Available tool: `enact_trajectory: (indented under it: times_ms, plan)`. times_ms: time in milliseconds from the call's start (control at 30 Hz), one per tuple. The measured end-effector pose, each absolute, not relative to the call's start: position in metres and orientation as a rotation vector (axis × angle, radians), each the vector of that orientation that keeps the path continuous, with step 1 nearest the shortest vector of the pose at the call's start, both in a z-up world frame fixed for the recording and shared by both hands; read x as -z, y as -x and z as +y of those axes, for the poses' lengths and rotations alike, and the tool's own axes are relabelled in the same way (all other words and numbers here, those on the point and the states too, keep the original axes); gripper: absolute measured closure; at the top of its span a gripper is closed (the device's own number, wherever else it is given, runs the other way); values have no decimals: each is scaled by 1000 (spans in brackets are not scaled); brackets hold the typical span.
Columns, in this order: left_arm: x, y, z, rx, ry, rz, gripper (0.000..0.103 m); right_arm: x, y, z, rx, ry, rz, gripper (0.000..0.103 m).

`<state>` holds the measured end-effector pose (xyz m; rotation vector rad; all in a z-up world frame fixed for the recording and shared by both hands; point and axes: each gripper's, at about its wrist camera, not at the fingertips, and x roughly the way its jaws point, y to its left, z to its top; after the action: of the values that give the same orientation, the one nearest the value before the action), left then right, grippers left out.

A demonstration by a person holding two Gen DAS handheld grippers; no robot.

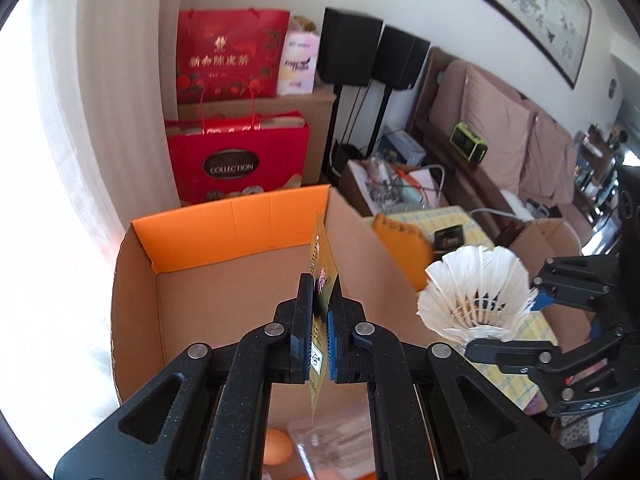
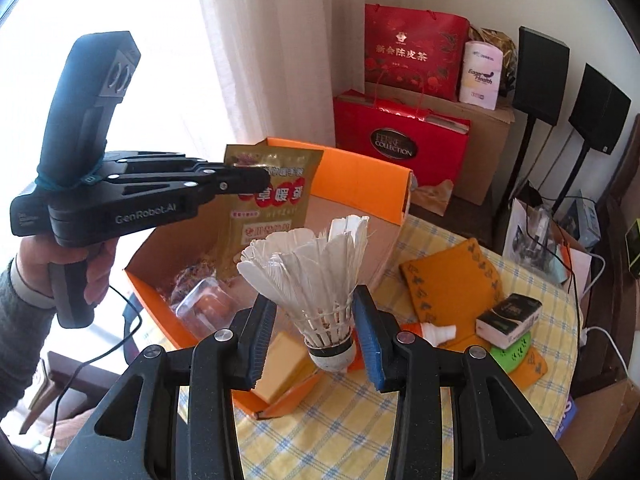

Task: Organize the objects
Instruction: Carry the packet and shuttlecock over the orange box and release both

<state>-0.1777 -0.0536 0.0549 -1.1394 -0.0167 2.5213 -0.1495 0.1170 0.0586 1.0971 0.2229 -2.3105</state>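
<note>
Black and pinched tight, the left claw point(image 1: 322, 320) holds a thin gold packet point(image 2: 272, 208) by its edge, and the packet hangs over the open orange box point(image 1: 224, 220). The right claw point(image 2: 316, 332) grips a white shuttlecock point(image 2: 316, 280) low down near its round cork, with the feathers pointing up, just beside the box and not yet over it. Inside the box sit a clear plastic tub point(image 2: 204, 308) and some other small things. Around the box is the yellow checked tabletop point(image 2: 332, 412), with an orange cloth point(image 2: 452, 280), a small dark tissue pack point(image 2: 508, 316) and a little white bottle point(image 2: 438, 332) lying on it, all still waiting to go in. The two claws are close together, so they could bump near the box wall. The packet is floppy and could catch on the rim and fall outside. The shuttlecock feathers are weak and could bend if they get squeezed or hit the box.
</note>
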Motion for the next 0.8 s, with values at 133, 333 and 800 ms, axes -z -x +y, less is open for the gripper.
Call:
enact_trajectory:
  times_ms: [133,333,800]
  plan:
    - [-39,195,-56,-2494,1205,16,98,-51,163,103,2314,-1112,206,63]
    - [-18,211,-63,-2425,1270,-6,98,-32,181,82,2282,-1155,200,63]
    - [4,247,-69,-2383,1387,224,96,6,194,46,2229,-1261,343,63]
